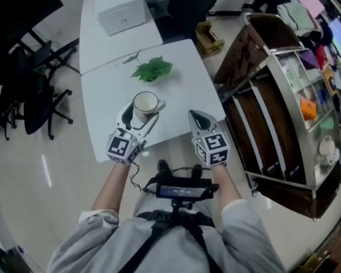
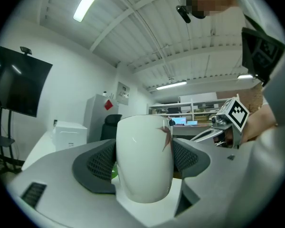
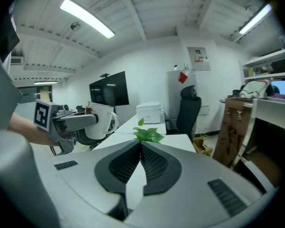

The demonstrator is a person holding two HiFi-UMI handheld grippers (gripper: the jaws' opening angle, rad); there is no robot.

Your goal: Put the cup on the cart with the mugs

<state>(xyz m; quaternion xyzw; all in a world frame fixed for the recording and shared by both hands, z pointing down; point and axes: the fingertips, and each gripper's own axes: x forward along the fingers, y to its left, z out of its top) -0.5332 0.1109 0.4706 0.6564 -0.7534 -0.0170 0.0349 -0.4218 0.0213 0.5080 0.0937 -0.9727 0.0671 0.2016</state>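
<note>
- Pale grey moulded left gripper (image 1: 142,115) and right gripper (image 1: 196,118), each lined with dark ribbed pads (image 3: 154,163).
- White cubes (image 1: 215,144) printed with black square markers, one per gripper.
- Thin black cable (image 1: 133,174) trailing from the left cube.
- Grey sleeves (image 1: 82,246), white cuffs (image 1: 99,215); black harness straps (image 1: 159,229) bearing a black device (image 1: 182,190).

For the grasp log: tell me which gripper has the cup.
The left gripper: its jaws clamp the sides of the white cup. The right gripper has its jaws shut together with nothing between them.
</note>
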